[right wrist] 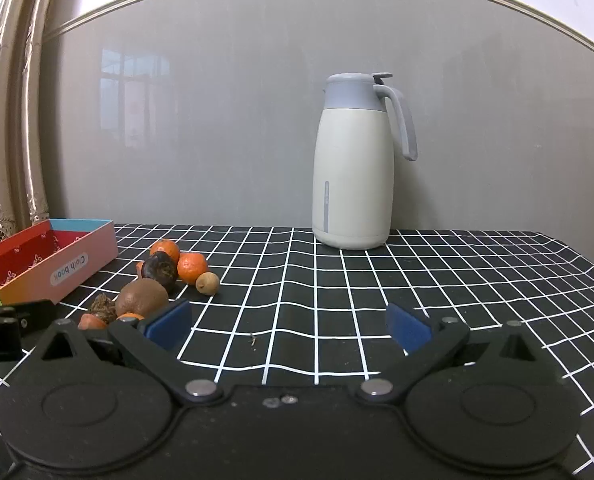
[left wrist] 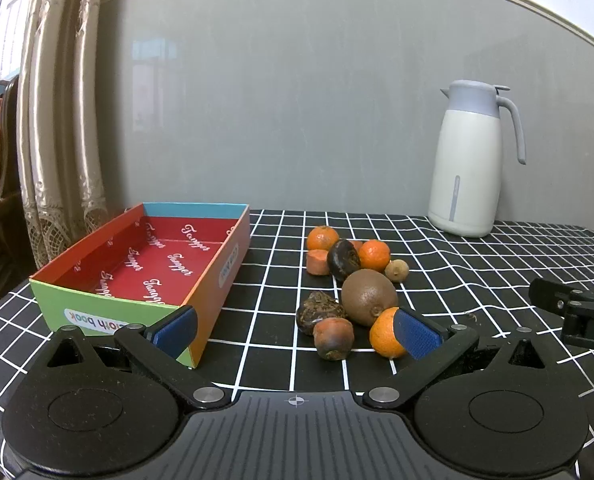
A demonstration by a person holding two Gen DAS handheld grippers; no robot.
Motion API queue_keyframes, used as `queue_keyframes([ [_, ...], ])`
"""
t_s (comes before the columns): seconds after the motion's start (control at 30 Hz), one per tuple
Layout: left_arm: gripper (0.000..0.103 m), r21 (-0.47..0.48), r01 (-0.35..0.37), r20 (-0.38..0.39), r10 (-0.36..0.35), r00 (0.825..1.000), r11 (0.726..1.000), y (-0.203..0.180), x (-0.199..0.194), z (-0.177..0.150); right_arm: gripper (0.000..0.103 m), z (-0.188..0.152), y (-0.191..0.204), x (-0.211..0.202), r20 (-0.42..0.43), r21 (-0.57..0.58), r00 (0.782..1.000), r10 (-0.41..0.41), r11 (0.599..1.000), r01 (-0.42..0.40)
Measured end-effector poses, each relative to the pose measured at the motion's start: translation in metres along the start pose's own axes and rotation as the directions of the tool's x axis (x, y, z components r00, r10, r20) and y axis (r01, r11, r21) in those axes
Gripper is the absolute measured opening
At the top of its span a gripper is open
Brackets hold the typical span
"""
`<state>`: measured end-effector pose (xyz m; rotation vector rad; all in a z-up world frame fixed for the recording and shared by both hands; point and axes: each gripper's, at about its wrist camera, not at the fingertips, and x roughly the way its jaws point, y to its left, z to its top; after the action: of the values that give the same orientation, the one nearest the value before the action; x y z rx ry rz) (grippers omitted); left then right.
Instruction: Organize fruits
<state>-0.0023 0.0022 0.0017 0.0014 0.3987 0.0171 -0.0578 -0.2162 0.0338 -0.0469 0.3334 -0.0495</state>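
Fruits [left wrist: 349, 284] lie heaped on the grid-patterned bench [left wrist: 477, 264] just ahead of your left gripper [left wrist: 295, 330], whose jaws are spread wide and hold nothing; a glossy tangerine [left wrist: 383, 334] sits against its right pad, a fuzzy kiwi [left wrist: 369, 296] behind. The cardboard box [left wrist: 153, 264] stands ahead-left. Your right gripper [right wrist: 289, 326], wide open and empty, faces the smooth white jug [right wrist: 353, 172].

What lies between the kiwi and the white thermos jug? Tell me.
In the left wrist view, a mandarin and a small tan fruit sit just behind the kiwi; beyond them only bare checked tablecloth reaches the thermos jug.
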Motion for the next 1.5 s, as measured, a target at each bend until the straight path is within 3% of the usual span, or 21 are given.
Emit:
queue_keyframes([
  [1.5, 0.103, 0.011, 0.001, 0.0, -0.001, 1.0, 1.0, -0.0015, 0.0002, -0.0004, 0.103, 0.0, 0.0011, -0.0004, 0.001, -0.003, 1.0, 0.001, 1.0, -0.001],
])
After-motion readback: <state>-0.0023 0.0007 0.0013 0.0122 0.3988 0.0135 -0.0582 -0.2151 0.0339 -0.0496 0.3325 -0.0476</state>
